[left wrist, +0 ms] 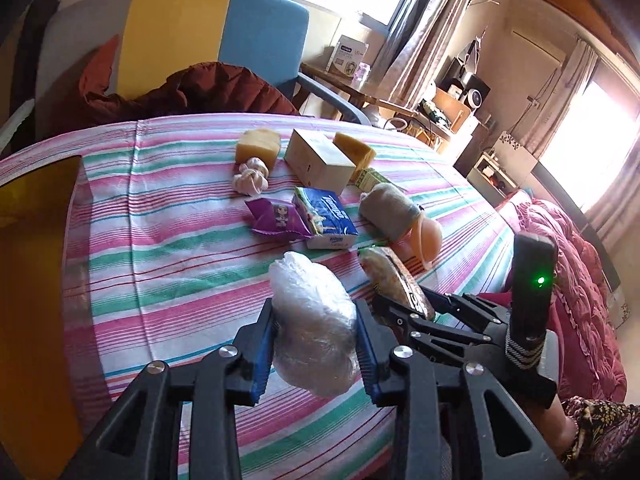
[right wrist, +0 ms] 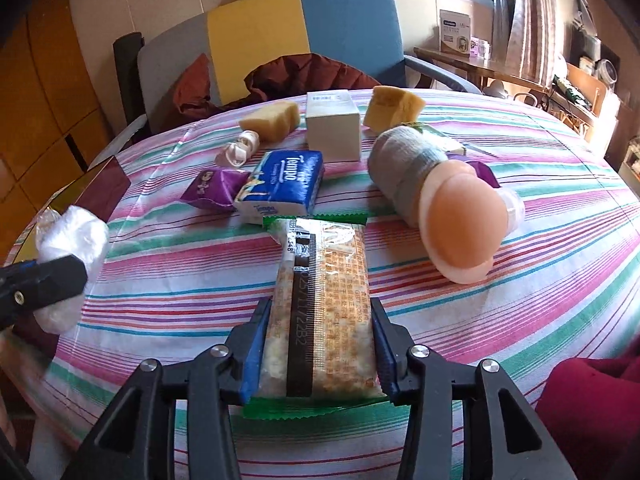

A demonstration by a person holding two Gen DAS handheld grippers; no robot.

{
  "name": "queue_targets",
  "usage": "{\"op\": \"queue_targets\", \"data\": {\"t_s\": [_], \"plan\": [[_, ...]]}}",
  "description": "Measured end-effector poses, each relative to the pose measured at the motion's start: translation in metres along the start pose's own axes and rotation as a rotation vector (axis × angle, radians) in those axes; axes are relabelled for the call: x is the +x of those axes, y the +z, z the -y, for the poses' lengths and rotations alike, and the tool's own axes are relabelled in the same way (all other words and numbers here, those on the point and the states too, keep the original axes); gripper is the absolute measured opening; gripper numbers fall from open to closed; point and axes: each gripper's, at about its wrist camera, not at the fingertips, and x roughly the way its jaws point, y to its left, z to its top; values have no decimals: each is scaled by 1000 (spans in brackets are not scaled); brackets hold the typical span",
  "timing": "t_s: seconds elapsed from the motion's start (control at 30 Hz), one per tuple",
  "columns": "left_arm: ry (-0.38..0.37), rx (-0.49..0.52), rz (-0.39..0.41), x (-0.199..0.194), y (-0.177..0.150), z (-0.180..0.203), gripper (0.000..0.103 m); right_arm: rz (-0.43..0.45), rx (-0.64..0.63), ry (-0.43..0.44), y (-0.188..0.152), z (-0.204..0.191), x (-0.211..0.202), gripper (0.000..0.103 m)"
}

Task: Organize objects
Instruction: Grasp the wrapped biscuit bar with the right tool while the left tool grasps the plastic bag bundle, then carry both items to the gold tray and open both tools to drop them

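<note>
The left gripper (left wrist: 316, 332) is clamped on a wad of clear plastic (left wrist: 312, 320), its blue pads pressed into both sides, and holds it clear of the striped cloth (left wrist: 180, 240) that covers the bench. In the right wrist view the same wad (right wrist: 74, 232) shows at the left edge, over the bench's rim.

The right gripper (right wrist: 318, 350) is closed on a snack bar (right wrist: 324, 304) in a clear wrapper with green ends; the pads squeeze its long sides near the near end, and the far end points toward the middle of the bench.

The other things lie on the cloth beyond. A blue tissue pack (right wrist: 282, 184) lies just past the bar's far end, touching a purple packet (right wrist: 214, 192) on its left. To the right lies a grey sock roll (right wrist: 402, 164) with a peach-coloured cup (right wrist: 460, 224) against it. Farther back stand a white box (right wrist: 334, 126) and two yellow sponges (right wrist: 272, 118) (right wrist: 394, 108), one on each side of it. A small white knotted thing (right wrist: 238, 150) lies near the left sponge. A chair (right wrist: 304, 28) with yellow and blue panels stands behind the bench.
</note>
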Motion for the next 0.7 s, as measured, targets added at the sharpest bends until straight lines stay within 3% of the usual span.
{"op": "queue_targets", "data": {"t_s": [0.13,0.4,0.7], "plan": [[39,-20,53,-27,3,-18,36,-8,-3,28,-1,-10,1,47],[201,-121,96,-69,-5,-85,36,-12,-46,105,-2,-40,-7,46],[401,-297,38,-89,-30,-172,36,25,-88,166,5,-74,-27,46]]}}
